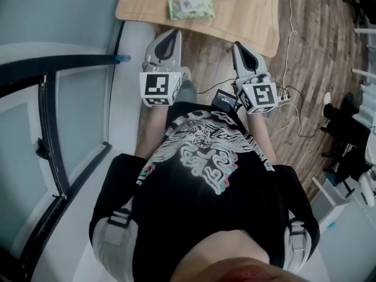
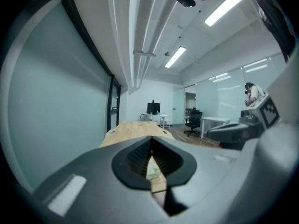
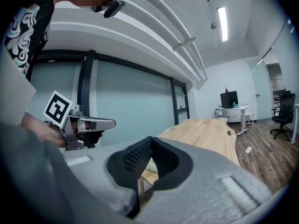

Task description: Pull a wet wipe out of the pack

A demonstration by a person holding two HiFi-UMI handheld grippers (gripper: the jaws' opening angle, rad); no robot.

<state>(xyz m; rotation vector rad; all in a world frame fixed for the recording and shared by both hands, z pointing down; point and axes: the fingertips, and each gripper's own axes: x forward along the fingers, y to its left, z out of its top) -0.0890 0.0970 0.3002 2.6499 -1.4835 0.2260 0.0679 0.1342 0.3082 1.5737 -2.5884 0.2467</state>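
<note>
The green wet wipe pack (image 1: 191, 7) lies near the front edge of the light wooden table (image 1: 247, 10), with a white flap on its top. Both grippers are held in front of the table, short of its edge, pointing at it. My left gripper (image 1: 172, 37) is shut and holds nothing; the pack (image 2: 153, 172) shows as a sliver past its closed jaws (image 2: 152, 148). My right gripper (image 1: 239, 46) is also shut and empty, and a bit of the pack (image 3: 150, 164) peeks past its tips (image 3: 148, 146). Each gripper sees the other beside it, the left gripper (image 3: 93, 123) and the right gripper (image 2: 229, 132).
A glass partition with a black frame (image 1: 53, 128) runs along the left. Cables and a power strip (image 1: 285, 96) lie on the wooden floor to the right of the table. Further back stand a desk with a monitor (image 2: 153, 108) and an office chair (image 2: 194, 122).
</note>
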